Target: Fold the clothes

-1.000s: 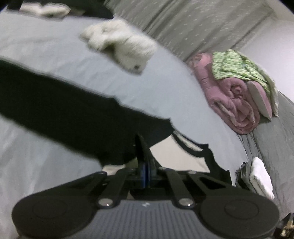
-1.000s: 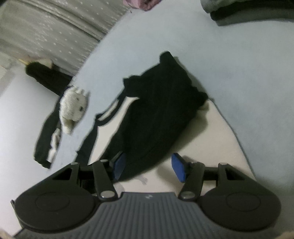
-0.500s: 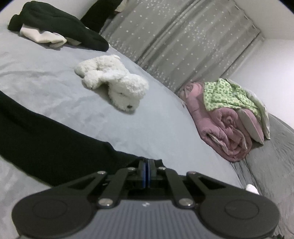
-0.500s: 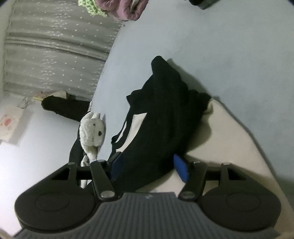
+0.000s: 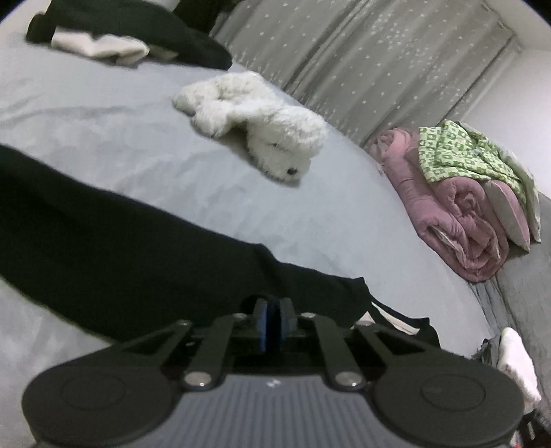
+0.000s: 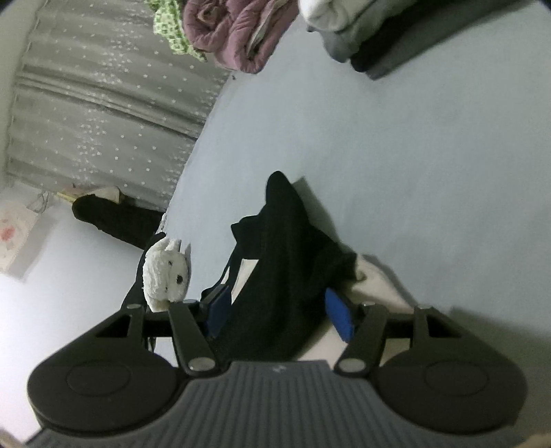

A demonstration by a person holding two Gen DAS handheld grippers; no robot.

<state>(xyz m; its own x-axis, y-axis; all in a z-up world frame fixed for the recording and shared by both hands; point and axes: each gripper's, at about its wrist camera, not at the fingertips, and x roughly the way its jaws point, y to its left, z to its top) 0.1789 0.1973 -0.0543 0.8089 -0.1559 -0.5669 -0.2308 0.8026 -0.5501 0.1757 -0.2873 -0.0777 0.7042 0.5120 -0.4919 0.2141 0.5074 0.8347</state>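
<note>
- Left wrist view: the left gripper has blue pads with only a thin slit between them. Its jaws have just been opening. No cloth shows in the slit, so it reads as released. The pad tips merge into dark cloth and contact there is hard to judge.
- The black long sleeve of the black-and-cream garment lies across the pale grey bed sheet, just beyond the pads. It is cut off at the left edge. Its cream panel is mostly hidden behind the gripper body.
- A white plush dog lies further up the bed, blurred.
- A heap of black and white clothes is cropped by the top edge.
- A rolled pink quilt sits to the right with a green patterned cloth on top of it. A grey star-dotted curtain hangs behind.
- The small pale mark on the gripper body is unreadable.
- Right wrist view: the right gripper stands wide apart and straddles the bunched black part of the garment on the bed sheet. I cannot tell whether the pads press on the cloth, and it looks unclenched.
- The near end of the garment is hidden under the gripper.
- The plush dog is partly behind the left linkage.
- A stack of folded white, grey and black clothes and the quilt are cut off at the top.
- A sheet of paper on the wall with a reddish blotch is illegible.
</note>
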